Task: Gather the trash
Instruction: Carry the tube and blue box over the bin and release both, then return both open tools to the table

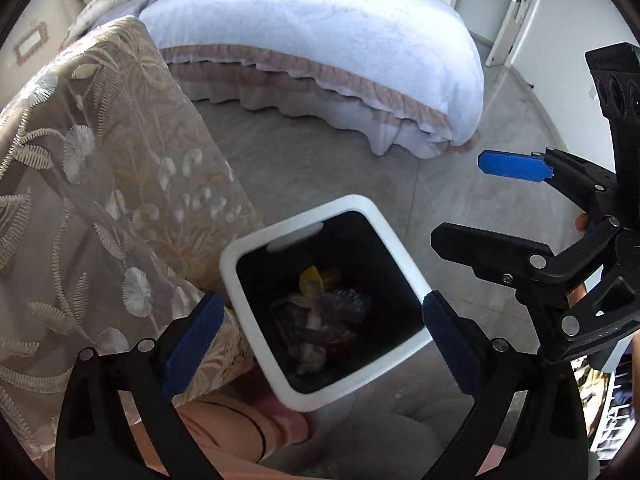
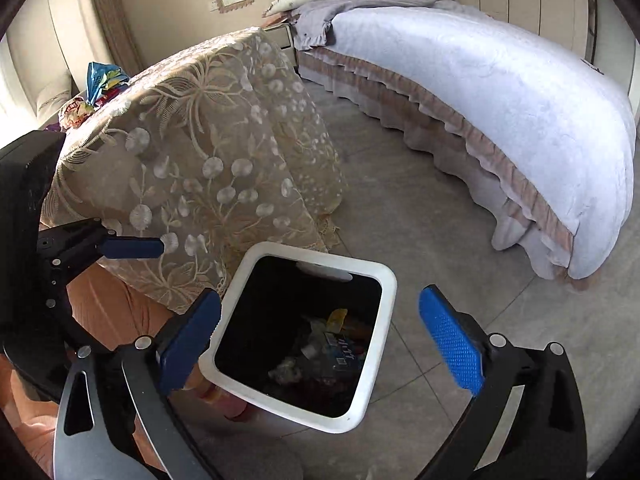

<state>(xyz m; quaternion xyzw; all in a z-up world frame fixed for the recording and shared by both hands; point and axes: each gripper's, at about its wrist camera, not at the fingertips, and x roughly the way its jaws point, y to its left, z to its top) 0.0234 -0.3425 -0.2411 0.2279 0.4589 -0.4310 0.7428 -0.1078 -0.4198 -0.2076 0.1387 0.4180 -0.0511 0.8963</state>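
Note:
A white-rimmed bin [image 1: 244,256] [image 2: 386,300] stands on the floor beside a cloth-draped table. Its dark inside holds crumpled wrappers and a yellow piece [image 1: 316,308] [image 2: 320,352]. My left gripper [image 1: 322,344] hangs over the bin mouth, open, with nothing between its blue pads. My right gripper [image 2: 320,342] is also above the bin, open and empty. In the left wrist view the right gripper [image 1: 458,198] shows at the right edge. One blue pad of the left gripper [image 2: 132,248] shows in the right wrist view.
The table under a beige lace cloth [image 1: 100,160] [image 2: 200,140] stands close to the left of the bin, with coloured wrappers [image 2: 100,84] on top. A bed with a pale blue cover [image 1: 320,40] [image 2: 500,112] lies beyond. Grey tiled floor [image 2: 400,208] lies between them.

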